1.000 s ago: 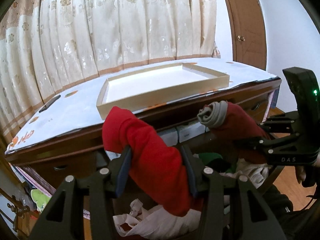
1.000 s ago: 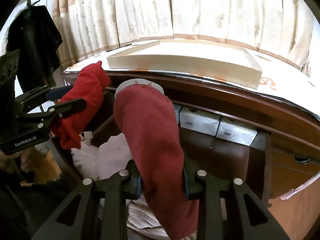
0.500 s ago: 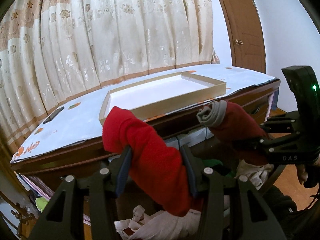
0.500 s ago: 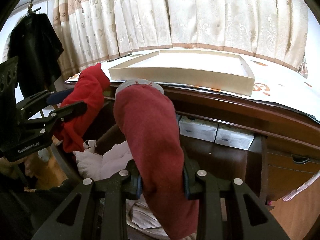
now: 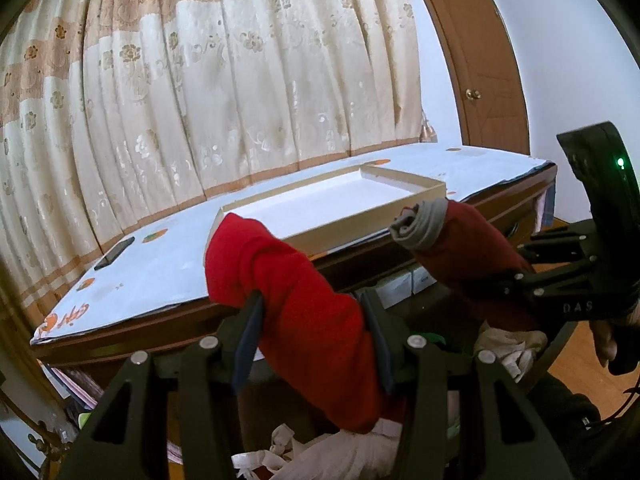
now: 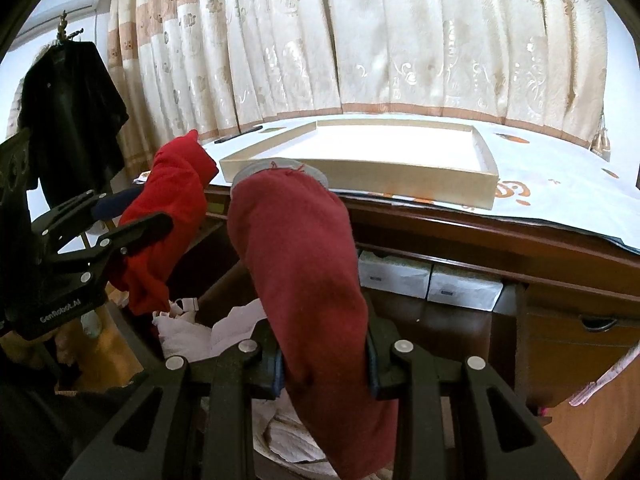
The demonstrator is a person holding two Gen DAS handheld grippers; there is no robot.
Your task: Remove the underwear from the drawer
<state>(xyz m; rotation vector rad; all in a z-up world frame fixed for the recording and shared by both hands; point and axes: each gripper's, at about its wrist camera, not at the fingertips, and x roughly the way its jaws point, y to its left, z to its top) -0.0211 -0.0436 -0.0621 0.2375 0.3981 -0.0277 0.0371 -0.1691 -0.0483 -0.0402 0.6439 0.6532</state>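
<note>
My left gripper (image 5: pixel 310 320) is shut on a bright red rolled piece of underwear (image 5: pixel 304 304), which it holds up in front of the desk edge. My right gripper (image 6: pixel 324 368) is shut on a dark red piece of underwear (image 6: pixel 296 264) with a grey waistband (image 6: pixel 256 170). In the left wrist view the dark red piece (image 5: pixel 472 256) shows at the right, in the right gripper (image 5: pixel 516 280). The right wrist view shows the bright red piece (image 6: pixel 172 208) in the left gripper (image 6: pixel 128 216). Below both lies the open drawer (image 6: pixel 440 320) with white clothes (image 6: pixel 224 328) in it.
A shallow beige tray (image 5: pixel 332 236) stands on the white-covered desk top (image 5: pixel 160 272), with a dark phone (image 5: pixel 114 254) to its left. White boxes (image 6: pixel 428 280) sit at the drawer's back. A black garment (image 6: pixel 72 120) hangs at the left, and a curtain is behind the desk.
Both grippers have tipped upward a little, so the desk and tray sit lower in both views. Each still grips its red piece.
</note>
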